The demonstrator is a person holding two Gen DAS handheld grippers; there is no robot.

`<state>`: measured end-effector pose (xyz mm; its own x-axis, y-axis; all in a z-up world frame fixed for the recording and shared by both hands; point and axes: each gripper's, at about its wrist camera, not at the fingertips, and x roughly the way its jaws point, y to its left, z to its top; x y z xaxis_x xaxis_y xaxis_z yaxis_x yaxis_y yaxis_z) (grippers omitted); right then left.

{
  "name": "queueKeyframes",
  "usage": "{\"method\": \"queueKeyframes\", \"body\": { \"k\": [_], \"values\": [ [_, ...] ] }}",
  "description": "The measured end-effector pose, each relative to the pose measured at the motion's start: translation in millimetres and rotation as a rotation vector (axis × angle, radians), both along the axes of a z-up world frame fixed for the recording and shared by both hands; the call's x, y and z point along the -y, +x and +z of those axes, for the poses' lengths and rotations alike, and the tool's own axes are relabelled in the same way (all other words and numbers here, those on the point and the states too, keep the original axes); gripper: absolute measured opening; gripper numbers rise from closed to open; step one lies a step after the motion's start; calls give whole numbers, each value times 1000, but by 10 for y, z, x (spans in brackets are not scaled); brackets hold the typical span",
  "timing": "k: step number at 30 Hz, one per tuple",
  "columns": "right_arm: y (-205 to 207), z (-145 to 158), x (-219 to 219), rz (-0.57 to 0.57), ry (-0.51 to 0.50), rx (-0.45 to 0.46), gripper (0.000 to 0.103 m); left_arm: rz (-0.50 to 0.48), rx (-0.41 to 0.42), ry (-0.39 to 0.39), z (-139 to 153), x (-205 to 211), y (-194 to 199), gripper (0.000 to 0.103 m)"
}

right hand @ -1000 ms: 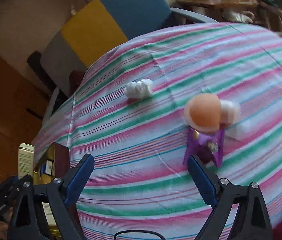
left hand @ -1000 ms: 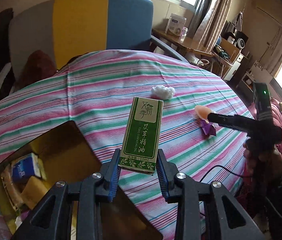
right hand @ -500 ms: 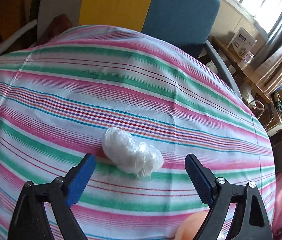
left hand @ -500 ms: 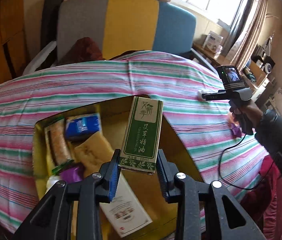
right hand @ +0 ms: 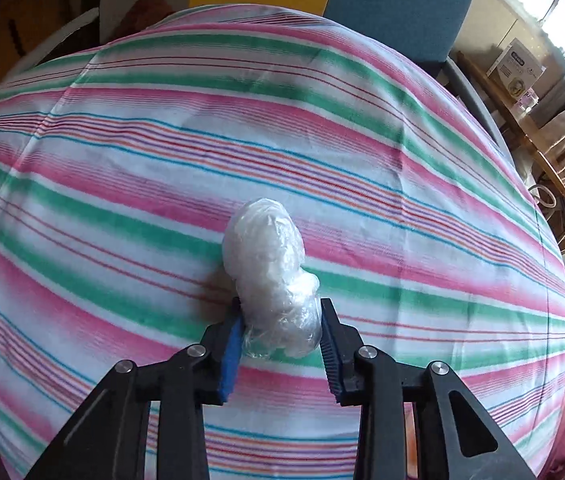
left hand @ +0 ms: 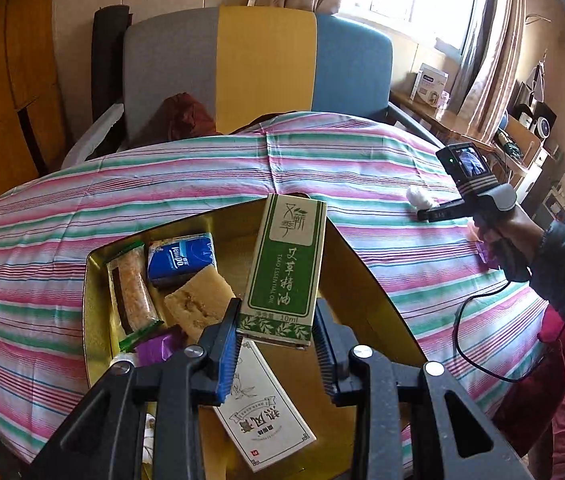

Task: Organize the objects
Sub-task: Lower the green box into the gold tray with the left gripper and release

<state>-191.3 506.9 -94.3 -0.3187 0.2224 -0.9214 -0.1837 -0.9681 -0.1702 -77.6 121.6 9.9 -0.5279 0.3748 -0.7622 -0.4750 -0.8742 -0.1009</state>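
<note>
My left gripper (left hand: 276,344) is shut on a green and white essential oil box (left hand: 284,268) and holds it above a gold tin tray (left hand: 366,300). The tray holds a blue tissue pack (left hand: 180,258), a snack bar in a wrapper (left hand: 132,292), a tan block (left hand: 198,304), a white leaflet box (left hand: 266,408) and a purple item (left hand: 154,348). My right gripper (right hand: 280,332) has closed onto a white crumpled plastic wad (right hand: 272,280) that lies on the striped tablecloth (right hand: 122,200). The wad also shows in the left wrist view (left hand: 420,197), beside the right gripper (left hand: 438,214).
A purple-wrapped item (left hand: 484,254) lies on the cloth behind the right hand. A grey, yellow and blue chair (left hand: 258,68) stands at the table's far side. A wooden shelf with a white box (left hand: 428,84) runs along the right wall.
My left gripper carried the green box from over the cloth to over the tray. My right gripper left the purple and peach items, moved to the white wad and closed on it.
</note>
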Motion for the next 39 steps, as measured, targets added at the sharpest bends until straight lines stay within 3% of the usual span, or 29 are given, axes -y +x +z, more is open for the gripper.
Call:
{"method": "queueKeyframes", "body": {
  "k": [11, 20, 24, 30, 36, 39],
  "values": [
    [580, 26, 551, 46, -113, -16, 36, 8, -18, 14, -14, 53, 221, 34],
    [863, -36, 849, 90, -108, -72, 28, 42, 23, 62, -61, 196, 333, 34],
    [903, -41, 871, 98, -107, -81, 28, 65, 80, 125, -110, 336, 344, 34],
    [903, -51, 885, 115, -85, -80, 28, 100, 238, 294, -175, 544, 142, 34],
    [928, -32, 919, 122, -86, -75, 28, 86, 267, 270, -138, 263, -123, 34],
    [931, -25, 920, 124, -88, -74, 28, 134, 311, 242, -242, 107, -410, 34]
  ]
}}
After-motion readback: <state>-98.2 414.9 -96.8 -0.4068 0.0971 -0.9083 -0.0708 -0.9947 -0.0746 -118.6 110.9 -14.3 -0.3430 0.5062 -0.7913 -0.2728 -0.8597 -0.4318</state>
